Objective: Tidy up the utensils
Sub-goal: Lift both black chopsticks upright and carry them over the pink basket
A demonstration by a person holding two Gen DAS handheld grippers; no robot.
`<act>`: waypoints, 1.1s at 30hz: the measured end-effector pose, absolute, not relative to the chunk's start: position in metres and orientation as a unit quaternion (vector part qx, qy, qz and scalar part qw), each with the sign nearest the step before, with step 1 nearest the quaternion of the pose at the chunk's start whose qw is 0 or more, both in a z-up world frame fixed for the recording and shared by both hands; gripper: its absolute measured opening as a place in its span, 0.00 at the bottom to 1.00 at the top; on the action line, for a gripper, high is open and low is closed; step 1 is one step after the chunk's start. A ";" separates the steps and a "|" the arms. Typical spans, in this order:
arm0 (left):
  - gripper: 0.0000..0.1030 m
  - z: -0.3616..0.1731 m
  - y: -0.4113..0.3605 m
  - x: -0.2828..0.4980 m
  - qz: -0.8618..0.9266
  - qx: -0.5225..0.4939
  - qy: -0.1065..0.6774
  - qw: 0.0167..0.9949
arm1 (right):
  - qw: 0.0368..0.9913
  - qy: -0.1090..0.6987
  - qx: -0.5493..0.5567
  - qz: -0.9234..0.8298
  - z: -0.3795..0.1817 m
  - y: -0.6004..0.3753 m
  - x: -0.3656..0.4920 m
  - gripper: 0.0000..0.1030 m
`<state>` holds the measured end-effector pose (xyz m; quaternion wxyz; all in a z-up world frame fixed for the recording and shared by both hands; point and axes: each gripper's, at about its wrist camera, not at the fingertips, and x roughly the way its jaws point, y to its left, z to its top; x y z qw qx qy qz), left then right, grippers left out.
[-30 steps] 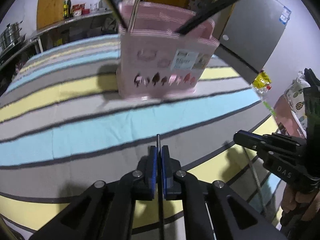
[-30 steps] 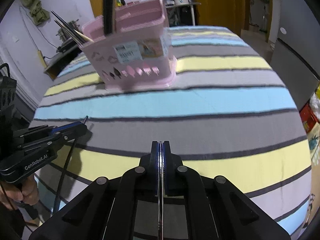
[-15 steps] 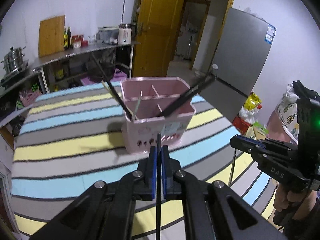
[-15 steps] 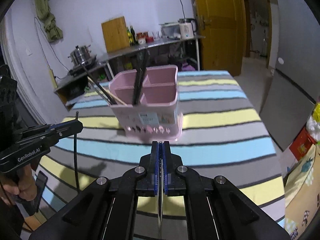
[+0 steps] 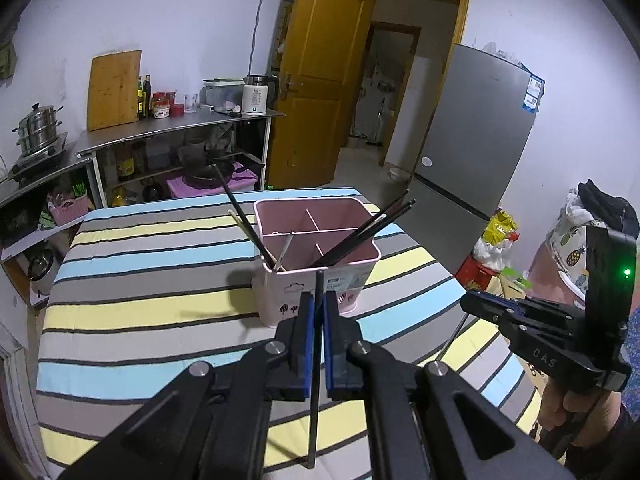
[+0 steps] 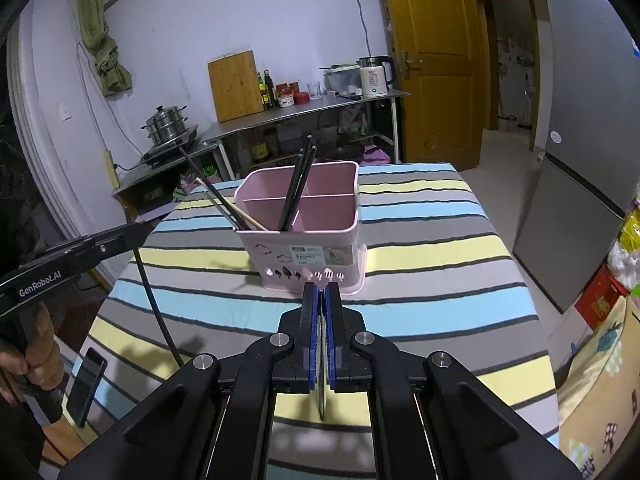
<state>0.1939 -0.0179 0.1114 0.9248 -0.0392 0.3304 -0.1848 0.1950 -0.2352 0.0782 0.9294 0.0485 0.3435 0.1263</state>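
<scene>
A pink utensil basket (image 5: 316,252) with several compartments stands on the striped table; it also shows in the right wrist view (image 6: 304,236). Black chopsticks (image 5: 372,228) and a pale wooden one lean in it. My left gripper (image 5: 315,312) is shut on a black chopstick (image 5: 316,360), held above the table in front of the basket. My right gripper (image 6: 320,304) is shut on a thin silvery utensil (image 6: 321,384), seen edge-on. The left gripper (image 6: 120,238) shows in the right wrist view with the chopstick (image 6: 154,312) hanging below it.
The striped tablecloth (image 5: 152,304) covers the table. A phone (image 6: 86,384) lies at its near left corner. A steel shelf (image 5: 180,128) with kettle, bottles and cutting board stands behind. A grey fridge (image 5: 472,140) stands right. Bags (image 5: 492,240) lie on the floor.
Both grippers have risen and drawn back from the table, each still holding its utensil. The basket now appears smaller and seen from above.
</scene>
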 end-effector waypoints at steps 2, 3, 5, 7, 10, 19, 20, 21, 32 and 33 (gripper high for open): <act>0.05 0.113 -0.016 0.186 -0.184 -0.039 0.328 0.926 | 0.930 0.343 0.047 0.125 0.079 -0.236 0.190 0.03; 0.05 0.114 -0.014 0.181 -0.184 -0.039 0.327 0.926 | 0.930 0.344 0.047 0.125 0.080 -0.236 0.187 0.03; 0.05 0.116 -0.010 0.172 -0.183 -0.038 0.324 0.927 | 0.930 0.344 0.046 0.123 0.081 -0.237 0.182 0.03; 0.05 0.118 -0.009 0.164 -0.181 -0.037 0.324 0.928 | 0.930 0.345 0.044 0.120 0.081 -0.239 0.177 0.03; 0.05 0.119 -0.005 0.154 -0.176 -0.035 0.332 0.926 | 0.930 0.346 0.040 0.118 0.082 -0.239 0.170 0.03; 0.05 0.121 0.003 0.136 -0.164 -0.033 0.343 0.924 | 0.930 0.346 0.043 0.118 0.083 -0.241 0.155 0.03; 0.05 0.121 0.003 0.136 -0.161 -0.034 0.343 0.925 | 0.930 0.345 0.045 0.118 0.084 -0.241 0.154 0.03; 0.05 0.121 0.003 0.138 -0.160 -0.037 0.344 0.924 | 0.930 0.344 0.046 0.119 0.085 -0.241 0.153 0.03; 0.04 0.131 0.002 0.154 -0.164 -0.062 0.337 0.925 | 0.938 0.316 0.054 0.129 0.107 -0.234 0.158 0.03; 0.04 0.133 0.003 0.156 -0.165 -0.065 0.334 0.926 | 0.939 0.314 0.056 0.130 0.108 -0.233 0.159 0.03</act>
